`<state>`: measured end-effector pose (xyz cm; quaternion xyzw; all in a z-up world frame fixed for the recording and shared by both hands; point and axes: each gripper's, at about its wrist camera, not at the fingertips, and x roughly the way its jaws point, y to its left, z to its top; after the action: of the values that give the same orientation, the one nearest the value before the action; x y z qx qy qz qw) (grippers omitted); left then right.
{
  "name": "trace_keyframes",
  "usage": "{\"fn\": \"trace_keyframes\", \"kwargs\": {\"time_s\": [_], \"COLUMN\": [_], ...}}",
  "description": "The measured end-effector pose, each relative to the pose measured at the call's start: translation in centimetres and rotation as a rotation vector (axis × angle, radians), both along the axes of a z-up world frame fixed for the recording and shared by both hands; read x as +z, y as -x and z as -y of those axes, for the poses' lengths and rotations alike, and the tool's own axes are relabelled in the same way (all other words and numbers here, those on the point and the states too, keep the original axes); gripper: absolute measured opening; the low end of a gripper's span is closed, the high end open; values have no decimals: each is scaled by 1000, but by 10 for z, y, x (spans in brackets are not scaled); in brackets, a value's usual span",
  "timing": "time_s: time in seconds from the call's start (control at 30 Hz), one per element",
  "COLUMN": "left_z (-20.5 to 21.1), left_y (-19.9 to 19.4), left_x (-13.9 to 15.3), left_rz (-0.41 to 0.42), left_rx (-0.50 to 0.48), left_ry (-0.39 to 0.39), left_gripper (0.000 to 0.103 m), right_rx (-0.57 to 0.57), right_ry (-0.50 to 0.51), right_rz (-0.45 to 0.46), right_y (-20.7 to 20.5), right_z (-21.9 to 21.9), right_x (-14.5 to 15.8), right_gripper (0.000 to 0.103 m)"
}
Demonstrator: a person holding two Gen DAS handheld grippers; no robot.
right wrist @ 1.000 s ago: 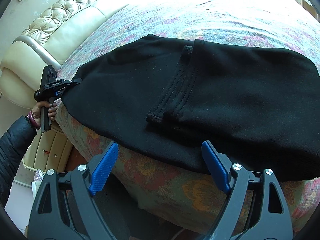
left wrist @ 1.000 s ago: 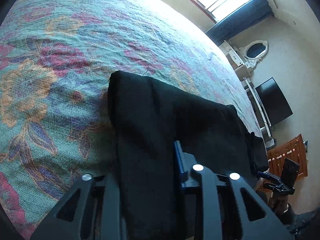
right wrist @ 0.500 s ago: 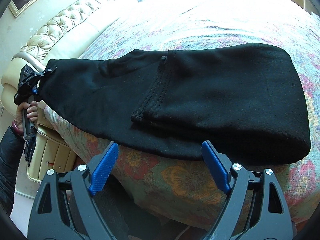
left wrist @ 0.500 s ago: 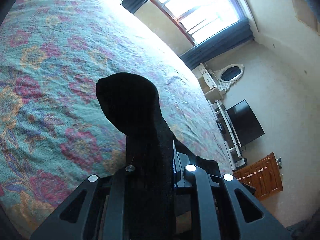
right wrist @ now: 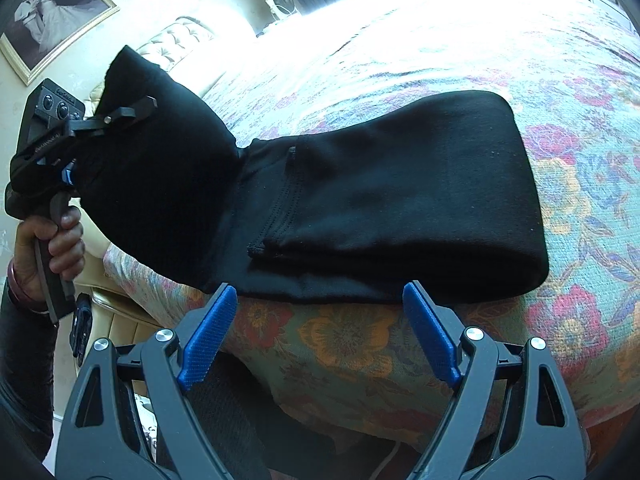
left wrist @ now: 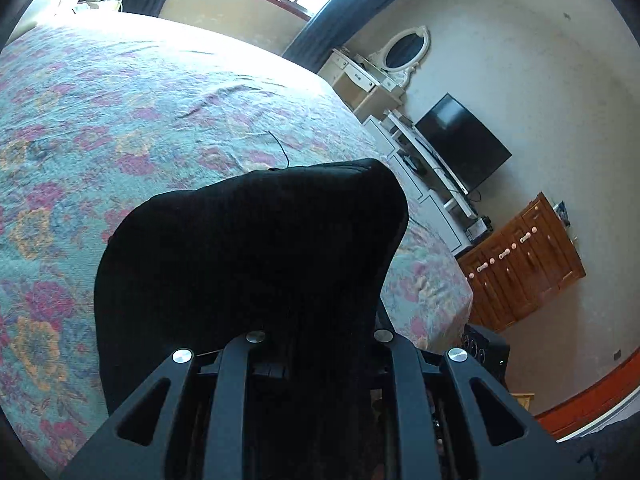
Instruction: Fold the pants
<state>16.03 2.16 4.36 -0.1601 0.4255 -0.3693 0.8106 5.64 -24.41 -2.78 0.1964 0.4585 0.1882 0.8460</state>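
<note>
Both left tongs [left wrist: 316, 336] tips buried under black pants [right wrist: 380, 200].

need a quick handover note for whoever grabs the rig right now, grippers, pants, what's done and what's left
Left gripper: shut on one end of the black pants, lifted clear of the bed; its jaws have just been closing on the cloth.
Right gripper: open, empty, at the bed's near edge just short of the pants.
Pants: already folded lengthwise, far end doubled over and flat on the floral bedspread; the lifted end hangs from the left gripper.
Left: probably carry the lifted end over onto the flat part, release, smooth.
</note>
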Motion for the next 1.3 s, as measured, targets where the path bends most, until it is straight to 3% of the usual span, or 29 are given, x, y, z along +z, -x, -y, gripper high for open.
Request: {"fn": "trace_keyframes", "kwargs": {"time_s": [0.23,0.3,0.4,0.47,0.57,0.6,0.7,0.87,1.0,1.1,1.23,1.27,1.3], "left_z": [92,107,118,118,110,105,79,16,-26,-52,-60,-60,-58], "left_y": [-20,-24,-24,-22,-7,-2,17,37,42,51,58,57,56], "left_x": [-83,-106,-114,-105,-80,-72,-56,-55,-69,-77,-83,-87,-89], "left_rz": [-64,-110,-112,-115,-89,-71,-15,16,-56,-56,-20,-31,-47], "left_rx": [-69,-68,-38,-33,-36,-25,18,208,365,431,467,455,449], "left_ry": [-215,-244,-231,-148,-2,20,68,10,-73,-70,-143,-141,-137], "left_gripper": [18,26,36,47,59,68,75,82,84,84,84,84,84], "right_rx": [-66,-76,-93,-108,-122,-123,-124,-90,-96,-70,19,23,25], "right_ry": [-65,-87,-114,-142,-187,-202,-242,-299,-220,-213,-246,-246,-239], "right_rz": [-43,-48,-37,-23,-6,-3,-9,-52,-90,-125,-193,-199,-203], "right_y": [3,3,4,4,6,5,-2,-43,-78,-95,-111,-112,-113], "right_z": [31,37,46,54,62,64,69,61,44,31,2,-4,-8], "right_x": [-15,-17,-14,-10,-4,-2,-1,-6,-16,-24,-43,-45,-46], "right_gripper": [85,85,85,85,85,85,85,86,86,87,86,82,55]}}
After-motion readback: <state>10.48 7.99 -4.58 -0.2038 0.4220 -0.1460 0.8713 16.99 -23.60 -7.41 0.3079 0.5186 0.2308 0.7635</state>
